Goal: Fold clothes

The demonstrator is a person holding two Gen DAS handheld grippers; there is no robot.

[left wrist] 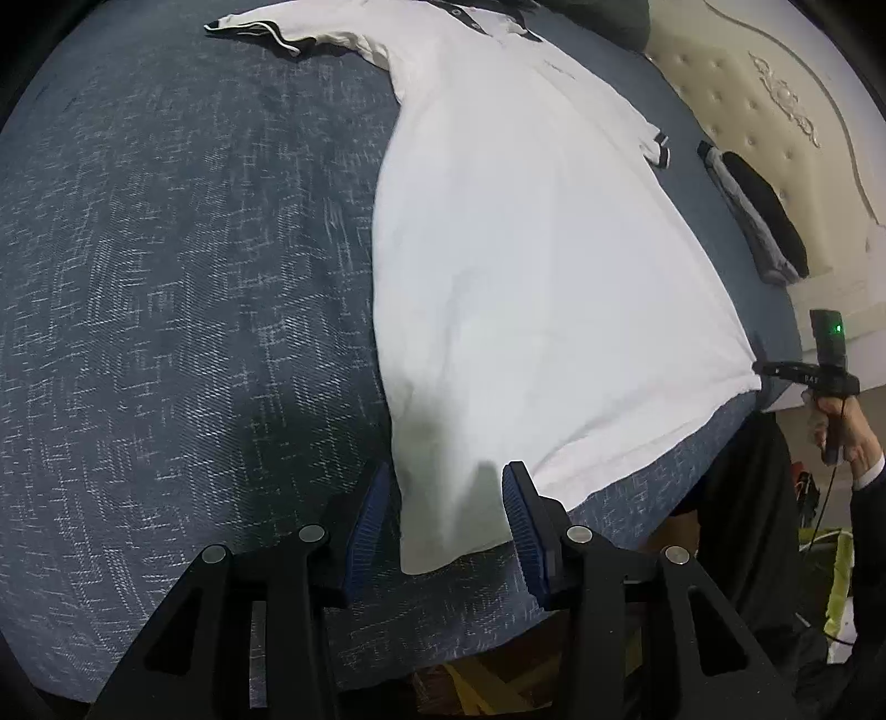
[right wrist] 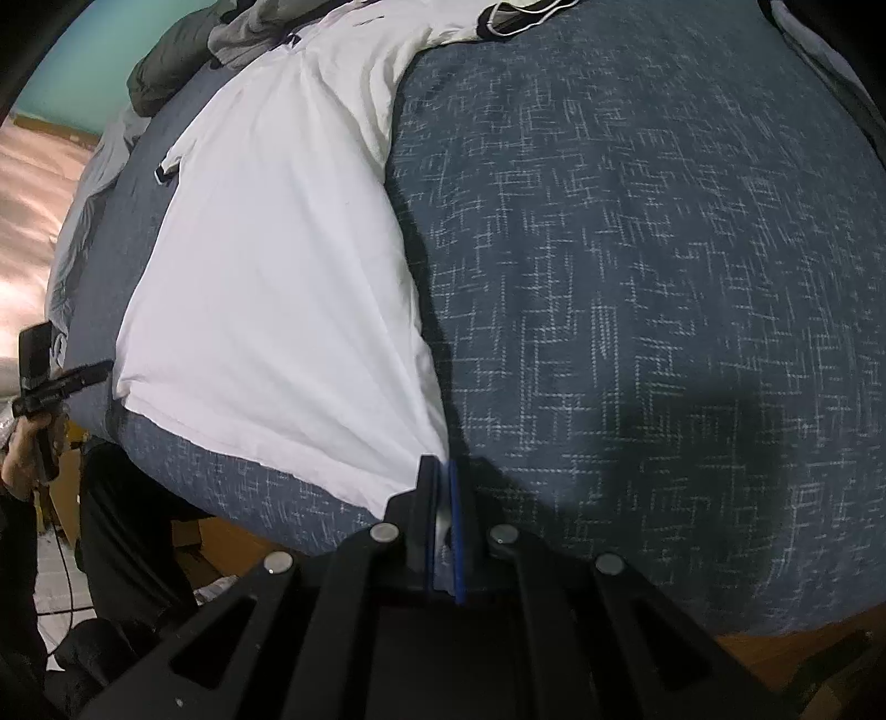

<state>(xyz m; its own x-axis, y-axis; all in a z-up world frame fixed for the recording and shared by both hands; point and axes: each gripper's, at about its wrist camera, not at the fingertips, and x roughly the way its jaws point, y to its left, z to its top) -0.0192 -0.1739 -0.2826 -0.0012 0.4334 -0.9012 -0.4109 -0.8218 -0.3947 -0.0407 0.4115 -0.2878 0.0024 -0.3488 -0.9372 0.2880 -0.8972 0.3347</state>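
On bedspread: 1 shirt, 2 hand-held grippers.

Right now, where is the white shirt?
The white shirt lies flat on the blue bed cover, hem corners at both grippers, collar near the far clothes pile.

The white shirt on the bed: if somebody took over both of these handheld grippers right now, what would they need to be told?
Right gripper: jaws shut on one bottom corner of the white shirt.
Left gripper: jaws open, straddling the other bottom corner, not yet closed on it.
The shirt lies spread flat on the blue bedspread, collar at the far end, both sleeves out to the sides.
Dark folded clothes sit near the headboard.
Done: shirt laid out, one hem corner gripped.
Left: probably close the left jaws, then make every fold; none is visible yet.
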